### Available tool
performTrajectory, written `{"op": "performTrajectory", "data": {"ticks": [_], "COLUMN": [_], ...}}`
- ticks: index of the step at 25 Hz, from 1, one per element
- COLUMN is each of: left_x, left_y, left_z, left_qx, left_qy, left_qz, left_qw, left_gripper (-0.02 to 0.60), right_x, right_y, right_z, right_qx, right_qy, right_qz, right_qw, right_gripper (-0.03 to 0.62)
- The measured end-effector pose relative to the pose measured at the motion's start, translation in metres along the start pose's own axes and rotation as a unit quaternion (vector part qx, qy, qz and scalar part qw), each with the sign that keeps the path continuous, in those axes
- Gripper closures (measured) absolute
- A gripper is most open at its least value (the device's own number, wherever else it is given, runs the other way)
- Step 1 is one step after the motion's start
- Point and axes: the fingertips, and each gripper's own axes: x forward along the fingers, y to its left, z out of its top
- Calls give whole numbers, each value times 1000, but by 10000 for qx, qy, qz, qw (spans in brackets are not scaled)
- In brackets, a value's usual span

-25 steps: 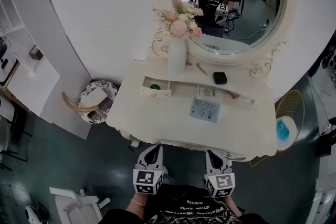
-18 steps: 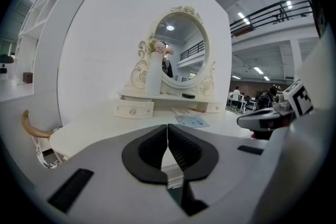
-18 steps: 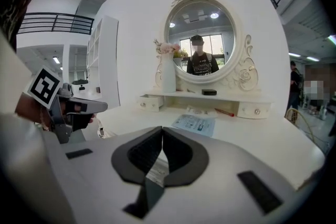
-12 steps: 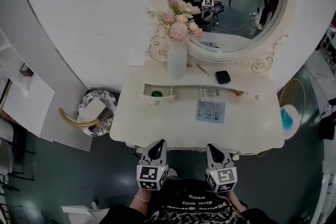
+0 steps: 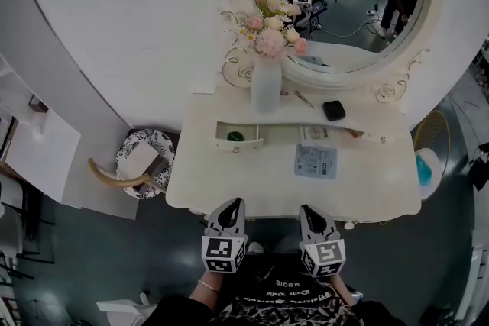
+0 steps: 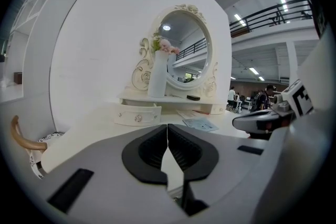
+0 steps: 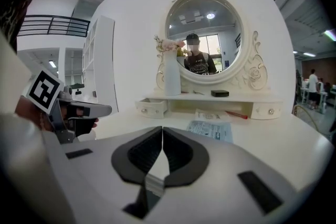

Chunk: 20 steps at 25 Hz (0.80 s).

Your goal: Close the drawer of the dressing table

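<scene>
Left gripper (image 5: 231, 204) and right gripper (image 5: 309, 208), jaws pressed together and empty, hang side by side off the near edge of the dressing table (image 5: 252, 183). The small drawer (image 5: 238, 138) stands pulled out below the vase (image 5: 266, 84), well apart from both.

dressing table (image 5: 229, 187) cream | flowers (image 5: 272, 39) pink | stool (image 5: 155, 138) black-white patterned | small case (image 5: 333, 110) black

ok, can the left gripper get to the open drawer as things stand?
Probably yes. The drawer juts out, front facing the left gripper, with only bare tabletop between them; the paper sheet lies off to the right. The gripper, jaws shut, hangs at the table's near edge, apart from the drawer.
</scene>
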Motion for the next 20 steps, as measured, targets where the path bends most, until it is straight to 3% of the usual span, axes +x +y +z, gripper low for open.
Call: {"op": "performTrajectory", "data": {"ticks": [20], "left_x": [55], "left_y": [26], "left_z": [19], "left_qx": [-123], "left_qy": [192], "left_qz": [573], "left_qw": [9981], "left_gripper": [565], "right_x": [59], "right_y": [-35], "right_z": [35], "right_qx": [-21], "right_qy": [-76], "right_qz": [513], "right_qw": [9987], "right_gripper": [580]}}
